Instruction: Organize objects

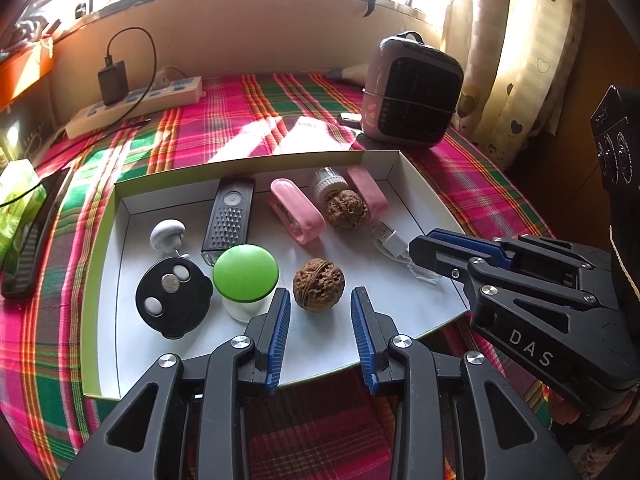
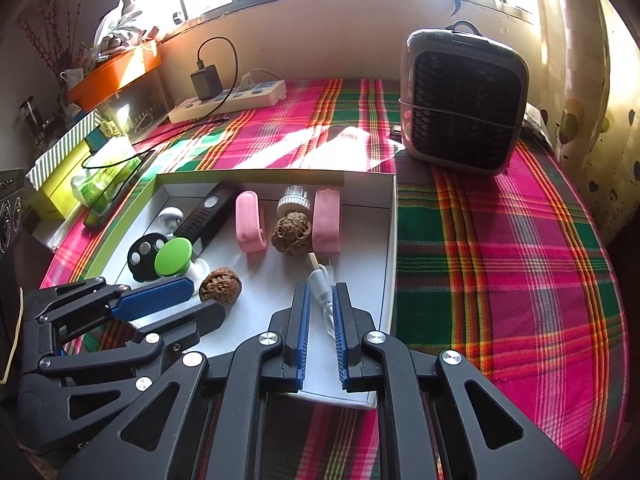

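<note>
Left wrist view: left gripper [image 1: 320,300] apart, empty, straddling near walnut [image 1: 318,285] on white tray [image 1: 120,280] floor; hard, round, ridged, likely to roll, so best pinched across its widest part. Right wrist view: right gripper [image 2: 321,300] clamped on limp, light USB cable [image 2: 322,286] inside tray.

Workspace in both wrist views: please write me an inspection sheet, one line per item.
Surface: plaid cloth under a white tray.
Job's things: in the tray, two walnuts, green-capped jar, two pink clips, black remote.
Clutter: fan heater, green packet.
Grippers: left gripper open before the near walnut; right gripper shut on USB cable.
Cables: power strip with charger.
Surroundings: window, curtain.
</note>
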The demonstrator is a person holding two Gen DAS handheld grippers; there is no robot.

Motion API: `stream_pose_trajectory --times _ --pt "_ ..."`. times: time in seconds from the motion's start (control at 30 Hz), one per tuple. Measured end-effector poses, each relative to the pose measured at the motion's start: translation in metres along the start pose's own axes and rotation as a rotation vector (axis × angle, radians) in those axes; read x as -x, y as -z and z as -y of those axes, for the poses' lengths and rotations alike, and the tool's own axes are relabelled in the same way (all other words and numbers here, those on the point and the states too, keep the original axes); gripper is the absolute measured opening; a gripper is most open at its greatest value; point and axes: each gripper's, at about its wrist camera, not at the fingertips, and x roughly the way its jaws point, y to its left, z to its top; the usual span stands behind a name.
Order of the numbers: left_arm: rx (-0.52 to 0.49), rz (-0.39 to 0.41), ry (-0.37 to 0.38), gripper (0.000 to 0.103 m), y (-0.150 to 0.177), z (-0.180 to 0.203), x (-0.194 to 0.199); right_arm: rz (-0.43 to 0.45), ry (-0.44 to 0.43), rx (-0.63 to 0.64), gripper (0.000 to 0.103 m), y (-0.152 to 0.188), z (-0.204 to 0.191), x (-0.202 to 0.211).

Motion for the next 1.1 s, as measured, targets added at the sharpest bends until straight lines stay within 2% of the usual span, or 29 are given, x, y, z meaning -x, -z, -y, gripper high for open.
stream_pose_trajectory --times 0.37,0.53,0.67,0.87,1.1 --pt "-0.003 0.023 -0.008 0.03 0.007 0.003 0.017 0.016 0.002 0.0 0.013 0.007 -0.006 0.012" --pt "-0.009 0.045 -0.035 0.03 0.011 0.004 0.027 0.036 -0.003 0.0 0.013 0.011 -0.009 0.021" --pt "-0.002 0.057 -0.048 0.03 0.016 0.003 0.035 0.047 -0.002 0.005 0.02 0.016 -0.013 0.027" --pt "0.006 0.078 -0.093 0.03 0.027 0.001 0.048 0.058 0.001 0.015 0.02 0.026 -0.021 0.035" --pt "0.038 0.087 -0.138 0.03 0.043 -0.008 0.059 0.077 0.011 0.033 0.029 0.038 -0.031 0.045"
